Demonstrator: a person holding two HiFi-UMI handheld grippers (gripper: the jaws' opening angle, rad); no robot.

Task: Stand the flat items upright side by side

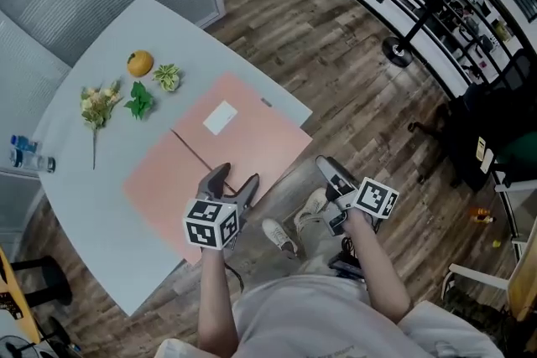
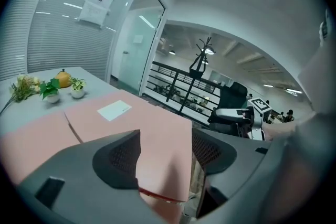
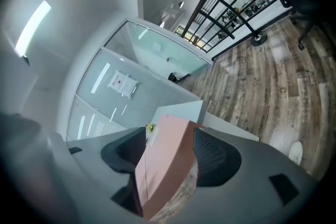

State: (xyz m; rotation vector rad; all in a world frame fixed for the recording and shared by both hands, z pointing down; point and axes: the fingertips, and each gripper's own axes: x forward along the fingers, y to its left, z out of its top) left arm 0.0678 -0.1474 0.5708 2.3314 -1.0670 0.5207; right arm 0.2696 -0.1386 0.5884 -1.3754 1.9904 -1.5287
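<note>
At the far left of the tabletop (image 1: 92,214) lie a water bottle (image 1: 29,155), a sprig of flowers (image 1: 99,106), a green leafy piece (image 1: 138,101), an orange (image 1: 140,63) and a small potted plant (image 1: 167,77), all well clear of the work. Next come the task's things, two pink folders lying flat with their long edges touching. These are the left folder (image 1: 159,180) and the right folder (image 1: 260,138), which carries a white label (image 1: 220,117). Neither is lifted or tilted, so by my reading the task has not begun: both folders are yet to be raised onto an edge and set upright next to each other. The left hand-held gripper (image 1: 233,180) hangs over the near edge of the right folder. Its jaws are apart and the folder's near corner shows in the gap, but nothing is pinched. Further right, the right hand-held gripper (image 1: 329,176) is off the tabletop, above the wooden floor (image 1: 352,71). It points toward the folders, jaws spread wide and empty. The likely first step is a grip on a folder's edge.
</note>
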